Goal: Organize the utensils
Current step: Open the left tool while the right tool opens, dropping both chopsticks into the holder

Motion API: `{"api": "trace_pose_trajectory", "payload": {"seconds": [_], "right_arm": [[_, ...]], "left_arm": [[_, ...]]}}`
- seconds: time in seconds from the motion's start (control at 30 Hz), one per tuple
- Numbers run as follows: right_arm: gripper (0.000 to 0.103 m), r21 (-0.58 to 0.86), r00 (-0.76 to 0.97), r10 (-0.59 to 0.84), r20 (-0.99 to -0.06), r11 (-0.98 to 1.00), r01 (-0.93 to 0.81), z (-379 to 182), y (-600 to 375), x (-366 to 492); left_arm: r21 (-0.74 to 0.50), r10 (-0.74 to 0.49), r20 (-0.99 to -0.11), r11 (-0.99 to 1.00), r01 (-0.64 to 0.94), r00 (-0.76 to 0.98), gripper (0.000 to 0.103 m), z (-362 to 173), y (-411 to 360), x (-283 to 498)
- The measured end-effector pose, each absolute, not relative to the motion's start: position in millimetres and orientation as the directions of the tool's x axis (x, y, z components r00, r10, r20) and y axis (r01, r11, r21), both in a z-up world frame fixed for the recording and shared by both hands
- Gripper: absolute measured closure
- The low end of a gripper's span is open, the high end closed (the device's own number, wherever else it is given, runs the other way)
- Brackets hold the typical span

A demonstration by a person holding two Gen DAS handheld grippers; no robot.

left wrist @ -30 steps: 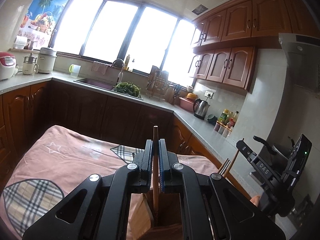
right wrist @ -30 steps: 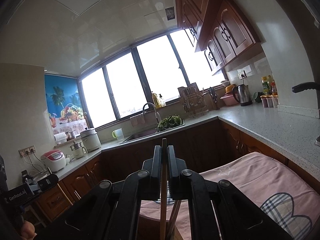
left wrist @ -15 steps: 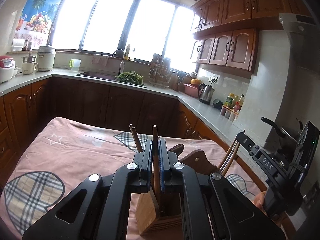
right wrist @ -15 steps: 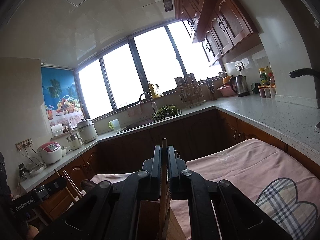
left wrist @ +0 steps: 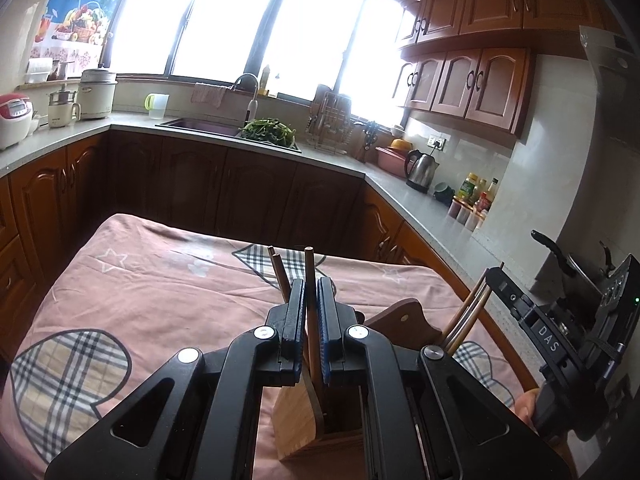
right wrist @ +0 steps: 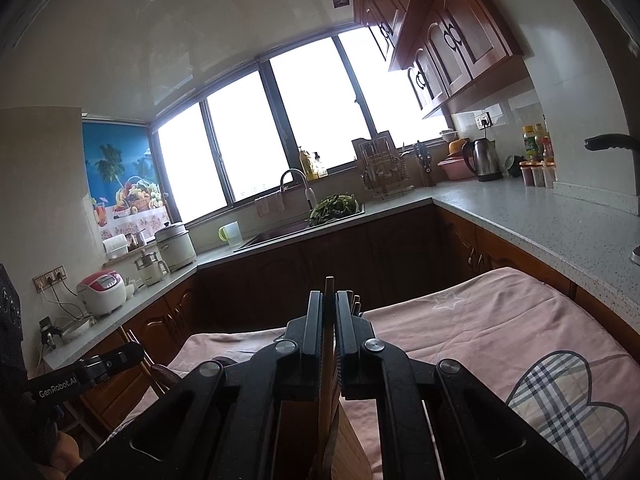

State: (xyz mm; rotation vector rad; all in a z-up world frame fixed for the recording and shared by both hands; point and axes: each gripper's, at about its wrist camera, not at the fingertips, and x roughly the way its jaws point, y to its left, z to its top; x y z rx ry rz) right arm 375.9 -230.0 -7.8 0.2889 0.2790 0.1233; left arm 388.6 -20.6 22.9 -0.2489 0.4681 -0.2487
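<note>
My left gripper (left wrist: 311, 292) is shut on a brown chopstick (left wrist: 309, 268) that stands upright over a wooden utensil holder (left wrist: 304, 420) on the pink table cloth (left wrist: 160, 292). A second chopstick (left wrist: 278, 270) stands in the holder just left of it. A brown wooden spatula handle (left wrist: 404, 318) sticks out to the right. My right gripper (right wrist: 329, 304) is shut on another brown chopstick (right wrist: 329, 286) above the same holder (right wrist: 344, 440). The right gripper also shows at the right edge of the left wrist view (left wrist: 560, 328), with more chopsticks (left wrist: 466, 320) beside it.
The table stands in a kitchen with grey counters (left wrist: 416, 200) behind and to the right. A sink with greens (left wrist: 268, 130), a kettle (left wrist: 420, 168) and bottles (left wrist: 476, 196) are on the counter. A rice cooker (left wrist: 14, 118) is at far left.
Both grippers have tilted down and lowered toward the table. The wooden holder and the second chopstick have come into view under the left gripper.
</note>
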Motion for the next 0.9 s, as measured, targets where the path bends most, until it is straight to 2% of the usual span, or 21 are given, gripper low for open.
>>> {"api": "trace_pose_trajectory", "payload": {"seconds": [0.7, 0.73, 0.8, 0.83, 0.87, 0.9], "right_arm": [[0.094, 0.309, 0.939, 0.185, -0.289, 0.947, -0.091, -11.2, -231.1, 376.7], [0.093, 0.311, 0.939, 0.186, -0.289, 0.946, -0.091, -10.5, -231.7, 376.2], [0.091, 0.315, 0.939, 0.185, -0.289, 0.945, -0.089, -8.5, -232.5, 374.3], [0.088, 0.318, 0.94, 0.185, -0.286, 0.944, -0.088, -7.4, -233.6, 373.0], [0.084, 0.321, 0.942, 0.182, -0.282, 0.943, -0.087, -5.8, -234.4, 371.2], [0.073, 0.32, 0.945, 0.176, -0.277, 0.944, -0.082, -3.9, -234.9, 369.4]], "left_arm": [[-0.292, -0.309, -0.438, 0.937, 0.192, 0.844, 0.097, 20.6, -19.5, 391.7], [-0.294, -0.312, -0.443, 0.936, 0.192, 0.84, 0.095, 19.6, -20.3, 391.3], [-0.292, -0.309, -0.454, 0.938, 0.188, 0.836, 0.081, 18.1, -21.3, 390.8], [-0.29, -0.303, -0.455, 0.939, 0.183, 0.838, 0.066, 17.7, -21.4, 390.0], [-0.289, -0.298, -0.452, 0.941, 0.179, 0.841, 0.063, 17.1, -21.3, 388.9], [-0.289, -0.297, -0.452, 0.941, 0.177, 0.841, 0.063, 17.0, -21.1, 388.0]]}}
